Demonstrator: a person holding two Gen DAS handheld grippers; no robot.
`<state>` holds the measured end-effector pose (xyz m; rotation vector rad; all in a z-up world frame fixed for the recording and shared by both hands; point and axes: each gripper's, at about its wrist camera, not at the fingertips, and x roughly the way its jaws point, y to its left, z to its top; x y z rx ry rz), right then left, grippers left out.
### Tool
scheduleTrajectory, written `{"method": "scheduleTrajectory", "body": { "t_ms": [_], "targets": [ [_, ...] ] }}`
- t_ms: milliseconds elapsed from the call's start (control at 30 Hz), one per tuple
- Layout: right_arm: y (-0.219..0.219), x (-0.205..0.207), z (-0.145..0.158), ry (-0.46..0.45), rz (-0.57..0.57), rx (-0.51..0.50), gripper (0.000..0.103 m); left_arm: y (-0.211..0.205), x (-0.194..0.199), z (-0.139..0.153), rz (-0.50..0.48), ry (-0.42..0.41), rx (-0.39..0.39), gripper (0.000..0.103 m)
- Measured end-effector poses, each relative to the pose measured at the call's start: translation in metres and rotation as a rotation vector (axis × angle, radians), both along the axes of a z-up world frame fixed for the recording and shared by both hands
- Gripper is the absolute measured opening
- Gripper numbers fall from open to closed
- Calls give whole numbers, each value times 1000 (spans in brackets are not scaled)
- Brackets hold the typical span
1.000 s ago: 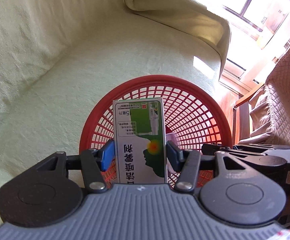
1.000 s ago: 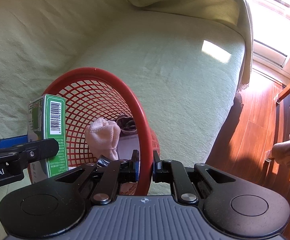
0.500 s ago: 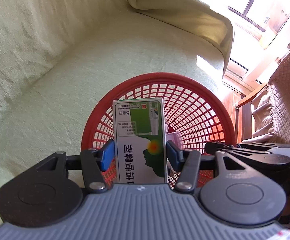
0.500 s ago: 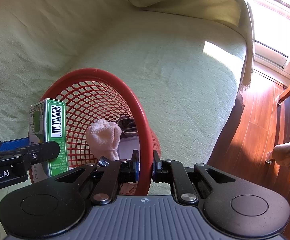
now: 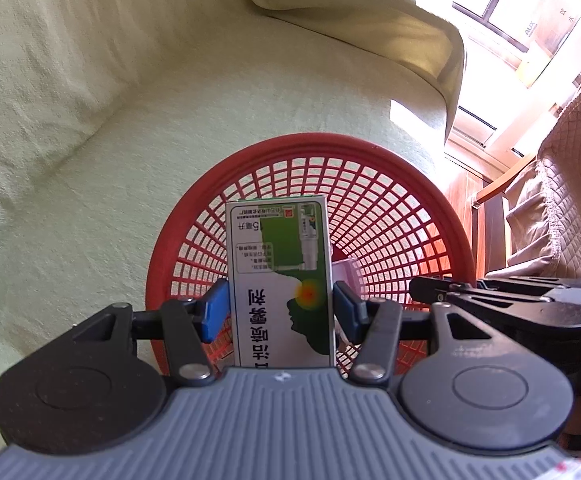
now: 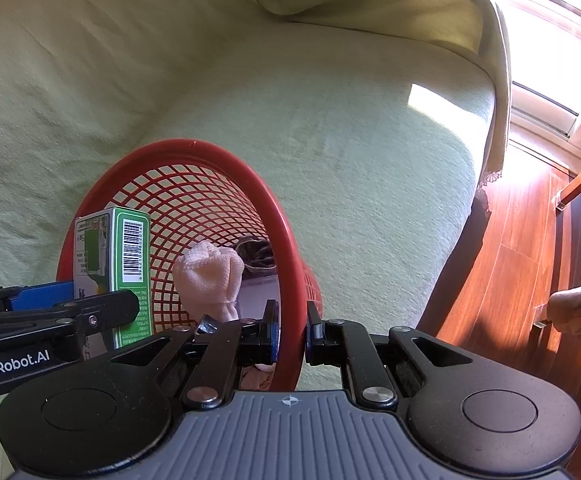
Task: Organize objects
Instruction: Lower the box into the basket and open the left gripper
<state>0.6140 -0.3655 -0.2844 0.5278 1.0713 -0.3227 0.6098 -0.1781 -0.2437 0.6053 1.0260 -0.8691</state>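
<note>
Both views look from just behind a gripper, forward along its fingers and steeply down onto a sofa (image 5: 138, 184) with a pale green cover. The left wrist view sits close above a red basket (image 5: 422, 184), which fills the middle of the frame, with a window at the upper right. The right wrist view is very near the basket rim (image 6: 286, 240), low in the frame's centre. Both views share the basket, a green box (image 5: 280, 280) (image 6: 128, 248), the sofa seat and the wooden floor (image 6: 526, 248) at right.
</note>
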Motion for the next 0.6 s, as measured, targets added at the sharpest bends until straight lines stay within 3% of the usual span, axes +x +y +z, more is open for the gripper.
{"method": "scheduleTrajectory", "body": {
  "t_ms": [67,200,600],
  "targets": [
    [1,2,0,-1,2,0,8,-3,-1,-2,-17,17,-7,50],
    [2,4,1,0,4,-2,8,-7,-2,-1,-14,-2,-7,61],
    [-1,3,2,1,1,2,8,16,14,19,61,-24,-18,62]
  ]
}}
